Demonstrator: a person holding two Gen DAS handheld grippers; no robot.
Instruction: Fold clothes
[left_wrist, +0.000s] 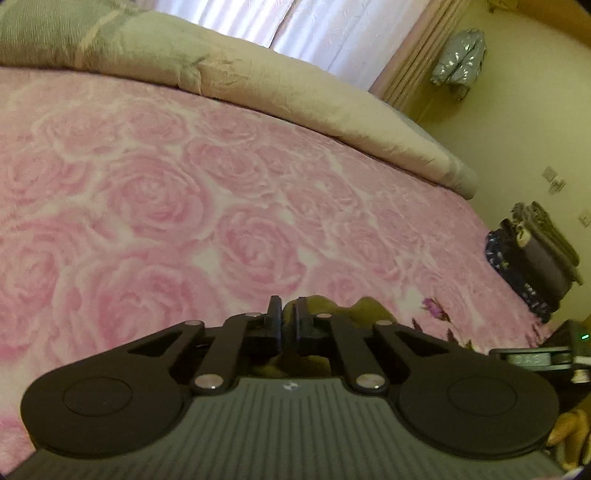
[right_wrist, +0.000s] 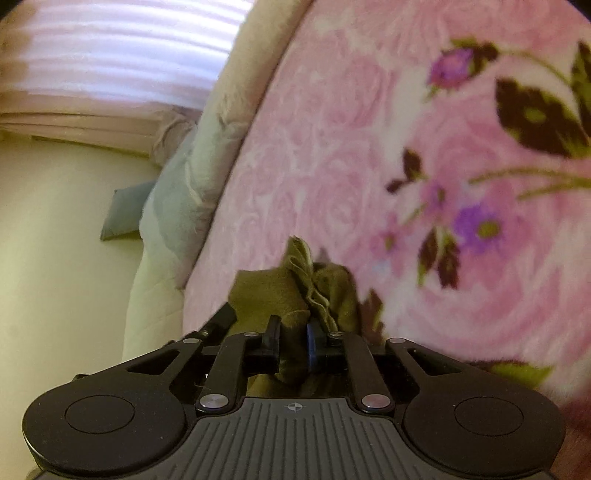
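An olive-green garment (right_wrist: 266, 291) lies bunched on the pink rose-patterned blanket (right_wrist: 332, 147). In the right wrist view its crumpled hem stands up just past the fingers. My right gripper (right_wrist: 293, 334) is shut on a fold of it, with cloth filling the gap between the pads. In the left wrist view my left gripper (left_wrist: 287, 314) has its jaws almost together. The olive garment (left_wrist: 369, 308) shows just beyond and beneath the fingers, so the left gripper looks pinched on an edge of it. Most of the garment is hidden behind both grippers.
The pink blanket (left_wrist: 184, 184) covers the bed. A beige quilt (left_wrist: 295, 92) is rolled along its far edge before pale curtains (left_wrist: 314, 26). A stack of folded clothes (left_wrist: 532, 258) sits at the right edge. A silvery jacket (left_wrist: 458, 55) hangs on the wall. A blue-grey pillow (right_wrist: 125, 214) lies beside the bed.
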